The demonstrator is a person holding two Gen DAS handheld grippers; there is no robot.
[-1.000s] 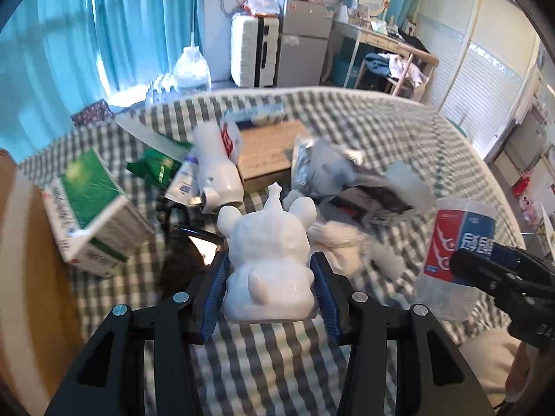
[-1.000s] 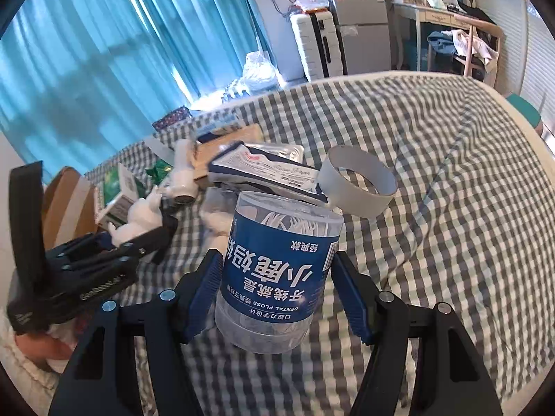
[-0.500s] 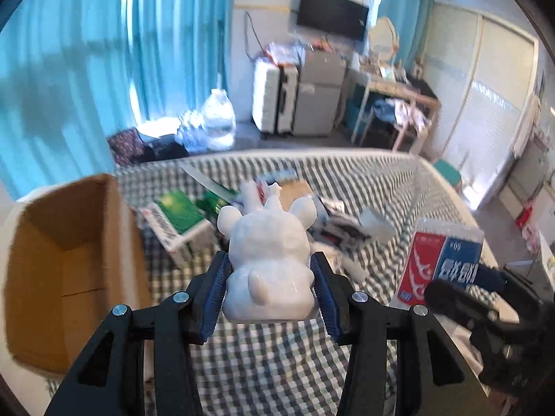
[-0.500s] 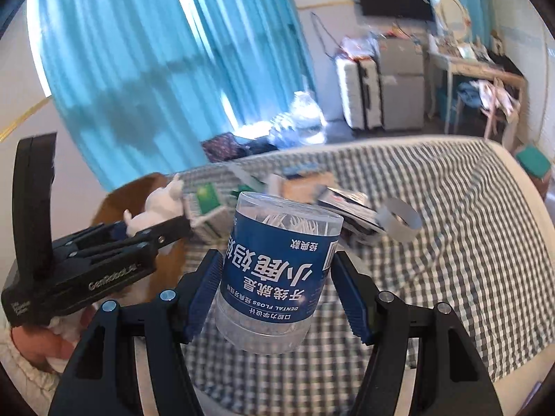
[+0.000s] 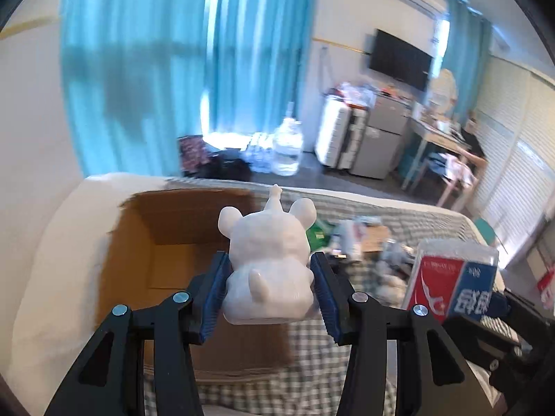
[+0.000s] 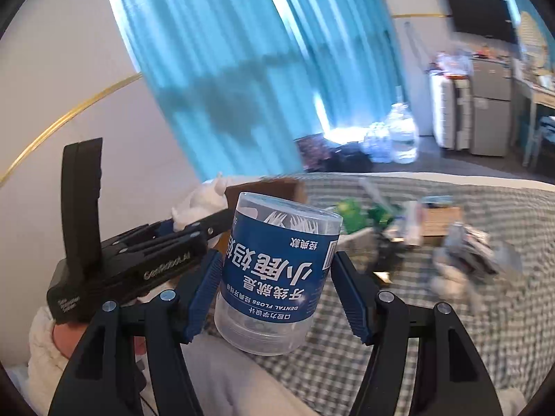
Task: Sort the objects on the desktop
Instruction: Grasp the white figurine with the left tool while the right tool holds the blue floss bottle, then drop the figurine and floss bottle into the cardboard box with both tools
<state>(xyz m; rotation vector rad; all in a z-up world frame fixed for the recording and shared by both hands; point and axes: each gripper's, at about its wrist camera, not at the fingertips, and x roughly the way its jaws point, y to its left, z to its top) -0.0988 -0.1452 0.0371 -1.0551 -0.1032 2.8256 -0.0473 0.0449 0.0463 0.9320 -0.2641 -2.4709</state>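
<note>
Gripping on both sides, we hold two things above the bed. Our left gripper point(image 5: 270, 286) has its blue pads pressed against the flanks of a white moulded animal figurine point(image 5: 269, 265); our right gripper point(image 6: 274, 293) is clamped on a clear plastic dental-floss jar with a blue label point(image 6: 277, 270), tilted and with its print upside down. Just beyond the figurine, to the left, an open brown cardboard box point(image 5: 166, 242) sits on the grey-and-white checked bedcover point(image 6: 485, 242). Farther right lies a blurred heap of packets and boxes point(image 6: 416, 228). Beyond the bed hang bright blue curtains point(image 5: 173, 69).
</note>
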